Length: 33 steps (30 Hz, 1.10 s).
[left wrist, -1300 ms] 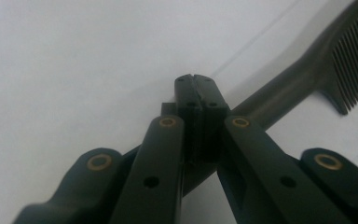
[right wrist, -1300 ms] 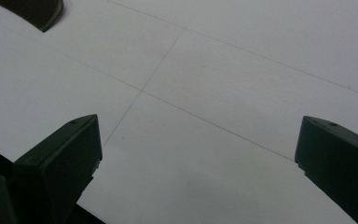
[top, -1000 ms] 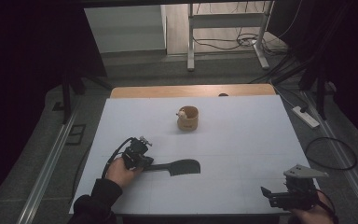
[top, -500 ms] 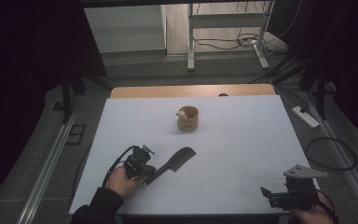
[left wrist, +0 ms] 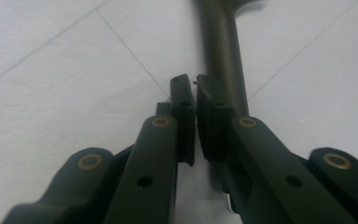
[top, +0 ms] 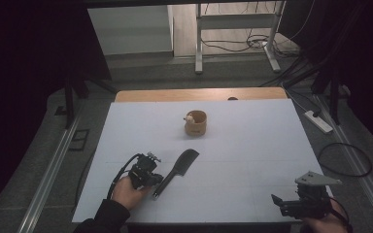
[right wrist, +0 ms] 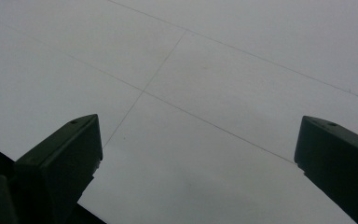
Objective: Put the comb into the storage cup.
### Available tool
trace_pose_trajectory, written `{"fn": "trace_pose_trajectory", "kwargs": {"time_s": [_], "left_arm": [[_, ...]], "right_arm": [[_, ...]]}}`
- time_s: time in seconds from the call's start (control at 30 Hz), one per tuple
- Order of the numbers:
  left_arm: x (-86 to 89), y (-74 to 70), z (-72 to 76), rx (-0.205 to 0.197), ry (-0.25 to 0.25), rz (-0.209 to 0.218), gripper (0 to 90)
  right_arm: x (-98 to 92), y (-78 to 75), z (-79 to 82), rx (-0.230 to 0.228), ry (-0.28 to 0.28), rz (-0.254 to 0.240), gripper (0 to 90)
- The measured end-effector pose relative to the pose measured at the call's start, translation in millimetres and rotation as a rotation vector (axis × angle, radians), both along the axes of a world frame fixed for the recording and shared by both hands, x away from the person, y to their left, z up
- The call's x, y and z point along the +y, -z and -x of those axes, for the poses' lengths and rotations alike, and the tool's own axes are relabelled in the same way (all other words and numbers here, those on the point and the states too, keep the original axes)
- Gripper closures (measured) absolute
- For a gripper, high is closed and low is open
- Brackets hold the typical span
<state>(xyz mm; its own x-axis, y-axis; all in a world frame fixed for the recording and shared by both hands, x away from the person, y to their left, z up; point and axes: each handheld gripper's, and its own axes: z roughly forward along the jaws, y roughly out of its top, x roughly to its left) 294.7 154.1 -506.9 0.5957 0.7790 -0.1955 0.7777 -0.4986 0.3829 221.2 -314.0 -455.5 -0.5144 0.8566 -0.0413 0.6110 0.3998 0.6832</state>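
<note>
the left gripper (left wrist: 196, 86) is showing its jaws nearly together, just opening, with nothing between them, its right jaw beside the matte black comb (top: 177, 172)'s round handle. the right gripper (right wrist: 198, 140) is holding its blocky jaws wide apart over the white table (top: 252, 145)

A wooden table (top: 199, 94) covered by a white sheet (top: 252, 160) marked with faint grid lines carries two items: a small tan wooden cup (top: 195, 123) near the far middle, and a black comb (top: 176, 172) lying diagonally near the front left.
</note>
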Motion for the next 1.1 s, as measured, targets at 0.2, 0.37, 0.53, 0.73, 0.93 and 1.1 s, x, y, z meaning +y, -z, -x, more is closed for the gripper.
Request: {"fn": "trace_pose_trajectory", "kwargs": {"time_s": [0.2,0.37,0.53,0.73,0.93,1.1], "left_arm": [[6.5,-9.2,5.1,-0.032,-0.025,0.069,75.1],[8.8,-15.4,10.1,-0.071,-0.044,0.082,61.9],[11.7,-21.8,14.3,-0.116,-0.077,0.092,43.7],[12.9,-26.7,17.8,-0.133,-0.091,0.091,22.8],[7.5,-28.0,20.2,-0.139,-0.070,0.049,3.1],[4.7,-30.1,21.5,-0.132,-0.063,0.051,0.0]], "right_arm": [[0.0,0.0,0.0,0.000,0.000,0.000,0.9],[0.1,-0.1,0.2,-0.001,0.001,-0.001,0.8],[-0.1,-0.2,0.1,-0.001,0.000,-0.001,0.8],[0.4,-0.1,-0.2,0.000,0.000,-0.001,0.8],[0.5,-0.1,-0.7,0.003,0.000,0.000,0.7],[0.7,0.0,-0.8,0.004,-0.002,0.000,0.7]]}}
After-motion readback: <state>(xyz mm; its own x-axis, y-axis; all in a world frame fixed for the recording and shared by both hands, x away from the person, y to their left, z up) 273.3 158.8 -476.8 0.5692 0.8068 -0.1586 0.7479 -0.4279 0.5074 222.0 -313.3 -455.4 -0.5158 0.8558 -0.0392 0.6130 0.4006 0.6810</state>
